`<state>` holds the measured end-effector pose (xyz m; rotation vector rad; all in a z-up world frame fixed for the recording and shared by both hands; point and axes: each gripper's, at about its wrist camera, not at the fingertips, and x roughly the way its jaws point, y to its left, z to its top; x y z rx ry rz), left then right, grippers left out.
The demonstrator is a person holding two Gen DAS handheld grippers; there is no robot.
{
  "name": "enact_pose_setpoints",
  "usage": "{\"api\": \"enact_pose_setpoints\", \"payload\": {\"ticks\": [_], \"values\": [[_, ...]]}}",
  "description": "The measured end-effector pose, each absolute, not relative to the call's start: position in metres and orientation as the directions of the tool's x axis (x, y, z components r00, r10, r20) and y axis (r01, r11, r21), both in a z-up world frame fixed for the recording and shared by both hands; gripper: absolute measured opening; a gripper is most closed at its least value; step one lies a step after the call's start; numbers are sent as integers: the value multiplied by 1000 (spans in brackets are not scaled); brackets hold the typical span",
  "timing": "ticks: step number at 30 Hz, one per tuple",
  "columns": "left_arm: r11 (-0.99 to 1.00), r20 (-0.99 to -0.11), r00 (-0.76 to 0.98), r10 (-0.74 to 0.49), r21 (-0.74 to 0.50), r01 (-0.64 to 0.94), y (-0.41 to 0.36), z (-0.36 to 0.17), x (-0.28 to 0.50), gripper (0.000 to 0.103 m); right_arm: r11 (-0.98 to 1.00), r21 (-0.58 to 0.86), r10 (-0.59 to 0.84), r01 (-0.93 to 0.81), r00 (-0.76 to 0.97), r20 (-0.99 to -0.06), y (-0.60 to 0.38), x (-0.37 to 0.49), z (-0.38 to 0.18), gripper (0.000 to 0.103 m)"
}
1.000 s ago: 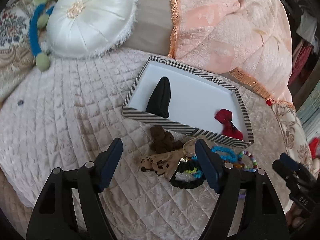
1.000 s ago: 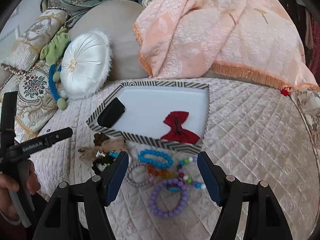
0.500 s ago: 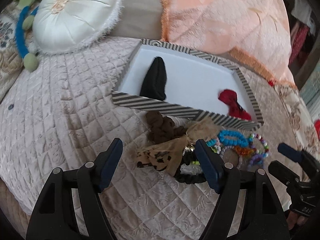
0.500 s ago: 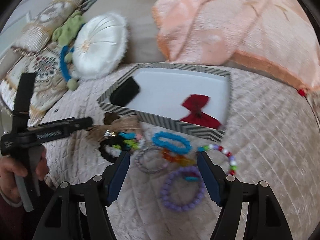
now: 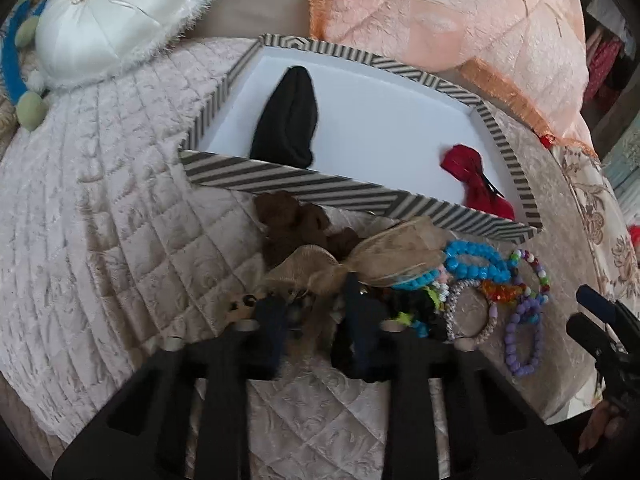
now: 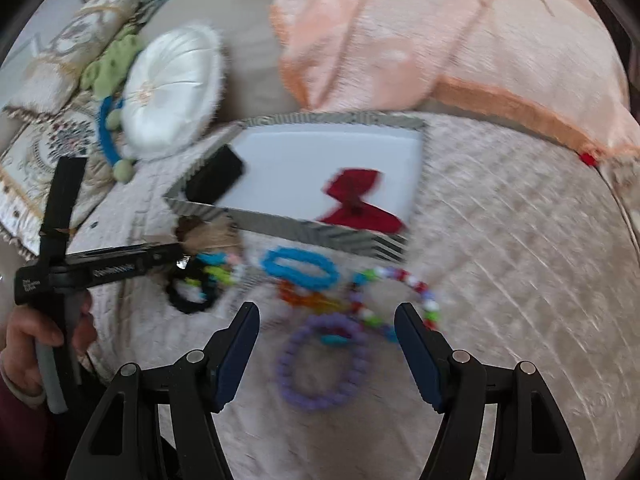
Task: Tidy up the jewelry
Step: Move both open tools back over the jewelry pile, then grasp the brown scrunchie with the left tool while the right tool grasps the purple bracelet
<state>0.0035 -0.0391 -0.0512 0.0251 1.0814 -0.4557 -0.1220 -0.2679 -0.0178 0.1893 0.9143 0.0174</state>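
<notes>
A striped tray (image 5: 280,178) on the quilted bed holds a black pouch (image 5: 288,120) and a red bow (image 5: 478,184). In front of it lies a pile: a brown scrunchie (image 5: 296,220), a tan ribbon bow (image 5: 360,260), a blue bead bracelet (image 5: 476,260), a purple bracelet (image 5: 522,336) and others. My left gripper (image 5: 316,312) has its jaws closed in on the leopard-print part of the tan bow. My right gripper (image 6: 326,344) is open above the purple bracelet (image 6: 324,360), near the blue bracelet (image 6: 300,268). The tray (image 6: 304,228) and the left gripper (image 6: 176,258) show in the right wrist view.
A white round cushion (image 5: 116,12) and a peach blanket (image 5: 440,12) lie behind the tray. Patterned pillows (image 6: 40,140) are at the left. The bed edge drops off at the front and right.
My left gripper has moved forward onto the tan bow and its jaws have closed from wide open. My right gripper has moved closer to the purple bracelet.
</notes>
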Motion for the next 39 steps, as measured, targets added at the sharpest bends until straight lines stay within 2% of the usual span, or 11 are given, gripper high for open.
{"api": "enact_pose_setpoints", "payload": {"ticks": [2,6,17,23,25,27,31,32,34,36,39], "values": [[902,-845,401,-355,-197,383,-39,-46,0,12,979,176,81,104,594,-800,-281,-127,-22,69],[885,-823,391,-412,-260,386,-30,-37,-2,9,968,212,99,134,572,-814,-297,-135,-29,54],[801,-730,344,-590,-478,360,4,-15,-4,6,977,198,131,82,498,-857,-272,-129,-50,46],[837,-742,395,-542,-430,340,3,-11,-5,6,989,121,68,82,473,-878,-266,-129,-62,29],[851,-748,412,-520,-413,325,3,-13,-3,20,989,121,64,89,481,-874,-268,-130,-62,18],[848,-744,410,-528,-433,305,4,-16,-1,72,987,132,70,93,486,-871,-269,-130,-61,11],[859,-750,421,-509,-411,307,-2,-21,0,73,985,151,90,83,504,-859,-268,-134,-57,9],[872,-767,422,-484,-381,308,-6,-25,1,73,985,154,93,79,509,-856,-267,-135,-55,9],[882,-796,396,-458,-353,312,-15,-34,4,54,984,163,102,74,517,-850,-267,-136,-53,9],[891,-842,337,-422,-318,324,-28,-49,9,10,981,179,115,70,533,-838,-268,-138,-48,9],[896,-852,333,-403,-295,332,-33,-54,7,4,978,198,126,72,552,-824,-271,-140,-42,9]]}}
